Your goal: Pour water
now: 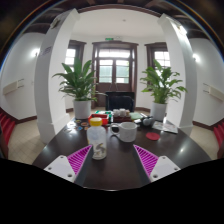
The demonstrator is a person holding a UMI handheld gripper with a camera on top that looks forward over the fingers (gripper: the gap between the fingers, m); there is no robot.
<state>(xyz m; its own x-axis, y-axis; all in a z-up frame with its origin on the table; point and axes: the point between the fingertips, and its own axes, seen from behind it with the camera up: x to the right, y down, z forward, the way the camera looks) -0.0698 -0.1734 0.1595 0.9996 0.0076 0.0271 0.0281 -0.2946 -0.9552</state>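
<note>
A clear plastic water bottle [98, 142] with a white label stands upright on the dark round table [110, 170], just ahead of my left finger. To its right, a little farther back, sits a white mug [126, 131]. My gripper [112, 160] is open, its two magenta pads [78, 158] spread wide apart over the near part of the table. Nothing is between the fingers. The bottle stands just ahead of the gap, toward its left side.
Behind the bottle lie a red and yellow box [97, 122], a dark teapot [146, 121] and a red coaster [152, 135]. Two potted plants [80, 90] flank a dark chair [118, 101] beyond the table. White pillars and windows stand farther back.
</note>
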